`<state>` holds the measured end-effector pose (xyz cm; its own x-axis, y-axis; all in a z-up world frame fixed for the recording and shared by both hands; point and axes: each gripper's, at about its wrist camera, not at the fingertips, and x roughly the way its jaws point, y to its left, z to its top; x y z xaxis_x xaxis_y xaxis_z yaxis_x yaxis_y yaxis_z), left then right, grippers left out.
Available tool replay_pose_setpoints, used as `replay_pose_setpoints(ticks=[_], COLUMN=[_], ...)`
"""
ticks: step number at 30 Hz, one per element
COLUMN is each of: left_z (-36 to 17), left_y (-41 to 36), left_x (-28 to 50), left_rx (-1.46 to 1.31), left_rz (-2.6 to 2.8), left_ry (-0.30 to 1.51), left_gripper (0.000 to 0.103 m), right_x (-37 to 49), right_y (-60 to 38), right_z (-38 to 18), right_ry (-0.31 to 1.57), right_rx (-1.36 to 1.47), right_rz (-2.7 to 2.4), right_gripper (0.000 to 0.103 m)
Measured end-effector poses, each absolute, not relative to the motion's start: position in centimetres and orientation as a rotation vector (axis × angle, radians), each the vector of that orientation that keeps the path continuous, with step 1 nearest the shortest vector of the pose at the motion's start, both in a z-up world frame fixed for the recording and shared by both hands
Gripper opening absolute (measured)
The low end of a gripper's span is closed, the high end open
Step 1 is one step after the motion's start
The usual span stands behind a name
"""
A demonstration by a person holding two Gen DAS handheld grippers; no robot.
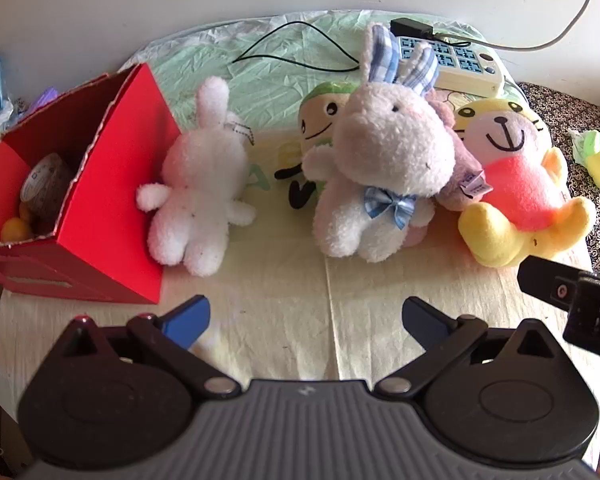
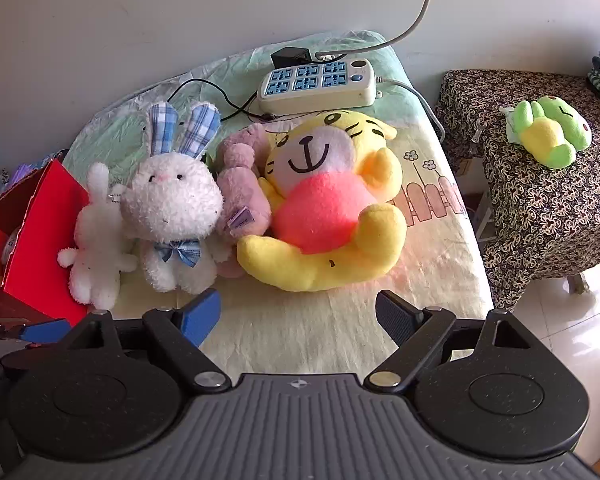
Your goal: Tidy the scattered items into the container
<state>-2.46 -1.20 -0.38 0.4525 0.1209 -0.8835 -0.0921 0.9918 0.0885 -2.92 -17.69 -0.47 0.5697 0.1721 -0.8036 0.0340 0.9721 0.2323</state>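
A red cardboard box (image 1: 112, 200) (image 2: 40, 248) stands open at the table's left, with tape and small items inside. A small white bunny (image 1: 198, 188) (image 2: 96, 240) leans against it. A bunny with blue plaid ears (image 1: 380, 168) (image 2: 172, 208) sits in the middle, a pink plush (image 2: 242, 196) behind it, a green-capped plush (image 1: 320, 120) further back. A yellow tiger plush (image 1: 516, 188) (image 2: 328, 208) lies at the right. My left gripper (image 1: 306, 320) is open and empty, in front of the toys. My right gripper (image 2: 298, 314) is open and empty, in front of the tiger.
A power strip (image 1: 456, 64) (image 2: 316, 84) with cables lies at the table's back. A side table with patterned cloth (image 2: 540, 200) stands to the right, with a green frog plush (image 2: 548, 132) on it. The table's right edge drops to the floor.
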Motion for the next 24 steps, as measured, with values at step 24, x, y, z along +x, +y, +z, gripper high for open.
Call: replay_pose_setpoints(ticks=[24], left_z=[-0.7], left_y=[-2.2], left_x=[-2.0], left_rx=[0.102], left_rz=[0.119], left_ry=[1.092], left_gripper=[0.102], right_x=[-2.8], right_y=[-17.8], right_z=[-1.1], right_ry=[0.974], right_rx=[0.258], right_rz=[0.085], right_gripper=[0.086])
